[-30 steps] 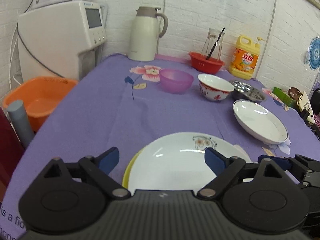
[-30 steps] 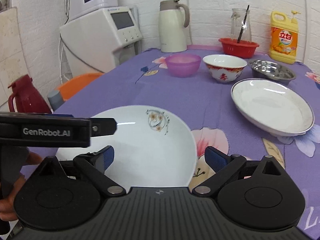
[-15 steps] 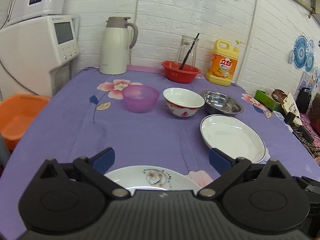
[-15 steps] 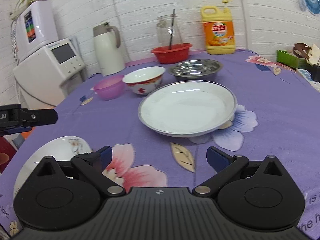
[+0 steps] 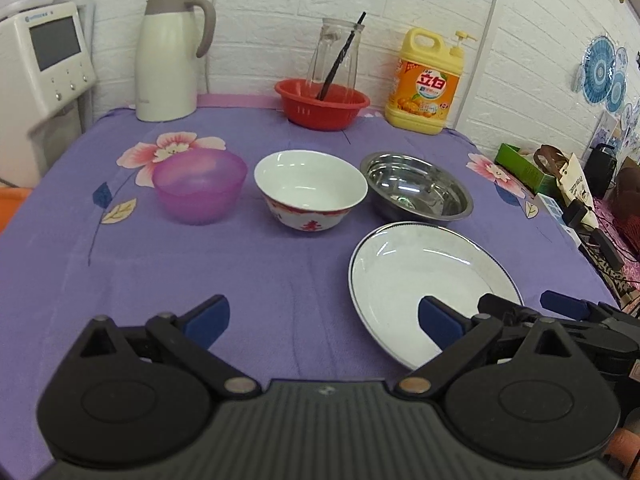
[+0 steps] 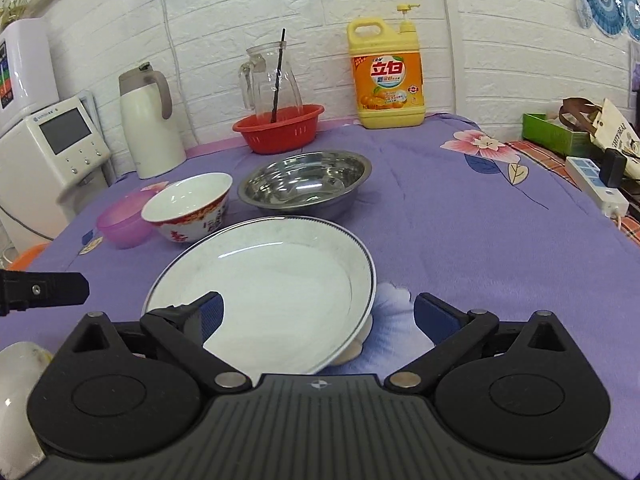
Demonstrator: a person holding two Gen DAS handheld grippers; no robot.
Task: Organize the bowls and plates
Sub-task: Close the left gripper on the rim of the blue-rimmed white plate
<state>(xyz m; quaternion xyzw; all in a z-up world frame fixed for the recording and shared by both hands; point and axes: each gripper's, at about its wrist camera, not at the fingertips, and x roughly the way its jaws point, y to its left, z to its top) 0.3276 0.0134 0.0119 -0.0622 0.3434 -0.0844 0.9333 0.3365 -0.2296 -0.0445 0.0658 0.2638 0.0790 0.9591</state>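
Far left at the back: a white appliance [image 5: 40,68] off the table's edge, then a cream thermos jug [image 5: 170,56] standing upright on the purple tablecloth [image 5: 168,264]. Nearer and just right of that, a translucent purple bowl [image 5: 199,186], sitting apart from the red-patterned white bowl [image 5: 311,190] by a narrow gap. Behind those two, a red basket [image 5: 322,106] holding a glass pitcher [image 5: 335,60] with a dark stick leaning inside. Next along, a steel bowl [image 5: 416,186], close beside the patterned bowl, with the yellow detergent bottle [image 5: 426,84] upright against the wall behind. In front of the steel bowl, the white rimmed plate [image 5: 424,276], empty, flat on the cloth.

Left gripper [image 5: 323,318] hovering low over bare cloth, jaws spread wide, nothing between them, right fingertip overlapping the plate's near edge in view. Contact not clear.

Right gripper [image 6: 318,320] jaws also wide apart, gripping nothing, poised over the near rim of the same plate [image 6: 276,280], left fingertip over the plate's interior, right one over the cloth just outside. Bottom-left corner of the right wrist view: edge of another white dish [image 6: 16,392], mostly hidden.
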